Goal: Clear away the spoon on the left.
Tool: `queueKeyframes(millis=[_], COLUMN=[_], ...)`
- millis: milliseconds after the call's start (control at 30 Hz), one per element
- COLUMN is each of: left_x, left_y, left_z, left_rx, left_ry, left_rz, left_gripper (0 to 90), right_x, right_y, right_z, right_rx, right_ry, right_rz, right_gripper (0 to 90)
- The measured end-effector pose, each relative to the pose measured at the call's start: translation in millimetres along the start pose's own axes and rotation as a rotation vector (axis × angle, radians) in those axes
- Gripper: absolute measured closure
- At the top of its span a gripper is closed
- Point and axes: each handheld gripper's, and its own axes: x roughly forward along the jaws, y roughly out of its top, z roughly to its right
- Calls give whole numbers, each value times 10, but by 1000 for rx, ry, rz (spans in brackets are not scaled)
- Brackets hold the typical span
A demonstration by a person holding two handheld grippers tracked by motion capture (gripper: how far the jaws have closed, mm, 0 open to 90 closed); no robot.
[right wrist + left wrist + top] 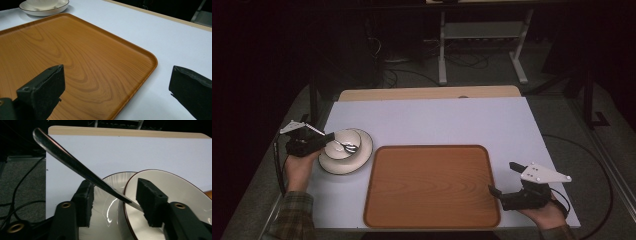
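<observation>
Jaws of my left gripper [113,203] stand about half apart, a metal spoon [75,165] running slantwise between them; its handle lies against the left pad, but the right pad does not seem to press it, so I would not call it a grip. That spoon rests in a small white bowl [341,145], which sits on a white plate [362,156] at the table's [437,120] left side. My left hand [302,167] reaches in level from the left edge. My right gripper [117,92] has its jaws wide apart with nothing between them, hovering over the near right corner of the bare wooden tray [432,185], held low in my right hand [544,212].
</observation>
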Motion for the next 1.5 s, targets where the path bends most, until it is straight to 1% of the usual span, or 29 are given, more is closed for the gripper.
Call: queueKeyframes(millis=[200,333,467,633,833,967,1067,1100,1167,1200,1500], left_x=[-2,-6,-18,-28,-67,-88,-102,-106,-117,-120,-117], left_y=[-3,-3,1,-1,16,35,58,69,93,106,192], left_z=[4,12,7,5,24,50,84,98,133,152,314], left_rx=[10,17,13,17,29,37,43,46,51,53,78], left_ry=[-11,-6,-12,-6,-3,-11,-26,-33,-45,-53,-122], left_rz=[6,8,17,19,33,35,38,43,49,50,60], left_gripper=[564,601,617,648,680,698,716,720,733,739,791], right_x=[-3,-7,-8,-7,-12,-12,-15,-16,-24,-25,-26], right_y=[-1,-1,-2,-5,-5,-5,-5,-5,-6,-5,-6], right_z=[-1,1,2,4,5,5,6,6,9,9,11], right_rx=[-1,0,-2,-3,-1,-3,-4,-3,-8,-7,-9], right_ry=[-1,-2,-3,-3,-5,-5,-7,-6,-4,-3,1], right_rz=[0,1,1,-3,0,-1,-1,-1,4,5,4], right_gripper=[0,0,0,0,0,0,0,15,85,91,95])
